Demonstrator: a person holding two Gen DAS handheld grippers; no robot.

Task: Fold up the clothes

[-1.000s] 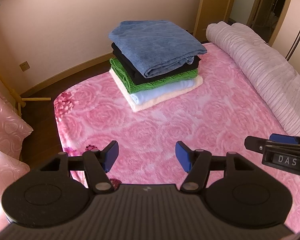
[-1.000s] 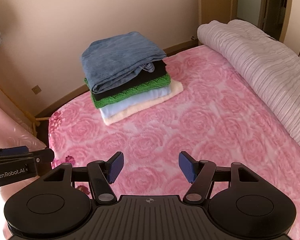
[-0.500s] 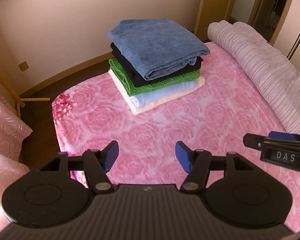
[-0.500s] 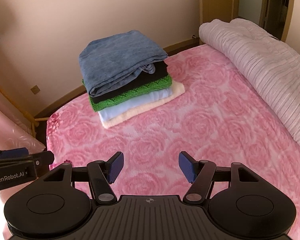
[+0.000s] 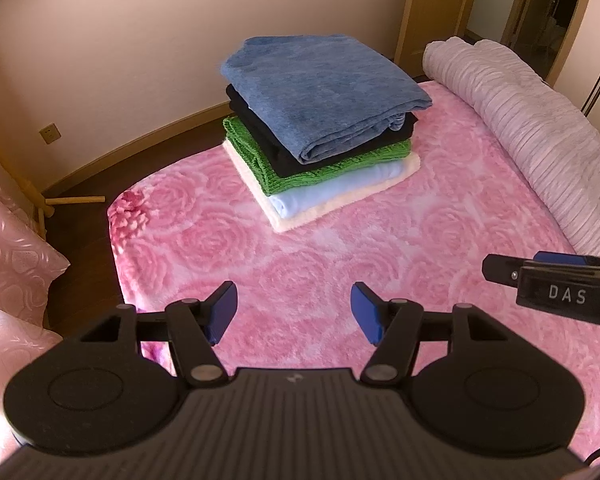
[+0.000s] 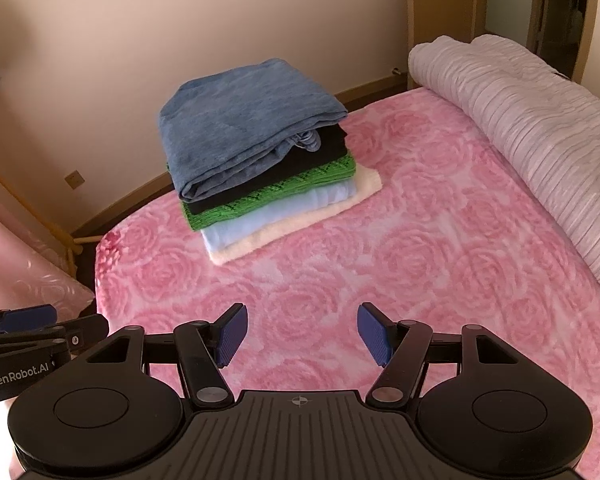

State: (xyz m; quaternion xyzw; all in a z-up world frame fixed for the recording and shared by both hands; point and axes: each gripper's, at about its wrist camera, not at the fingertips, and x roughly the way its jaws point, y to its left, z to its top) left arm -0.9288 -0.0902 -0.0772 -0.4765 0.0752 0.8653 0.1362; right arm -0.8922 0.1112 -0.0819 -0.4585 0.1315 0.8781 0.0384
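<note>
A stack of folded clothes [image 5: 324, 128] lies at the far end of the pink rose-patterned bed [image 5: 340, 272], blue piece on top, then black, green, light blue and cream. It also shows in the right wrist view [image 6: 260, 152]. My left gripper [image 5: 294, 312] is open and empty, hovering above the bed well short of the stack. My right gripper [image 6: 302, 334] is open and empty too, beside the left one. The right gripper shows at the right edge of the left wrist view [image 5: 556, 280], and the left gripper at the left edge of the right wrist view [image 6: 32, 332].
A rolled pale-pink ribbed blanket [image 5: 540, 136] lies along the bed's right side. Pink pillows [image 5: 8, 264] sit left of the bed. The beige wall [image 5: 140, 40] and dark floor [image 5: 80, 216] lie beyond the bed's far edge; a doorway [image 5: 540, 12] is at the back right.
Both grippers have moved slightly toward the stack, staying open and empty. The stack has not changed.
</note>
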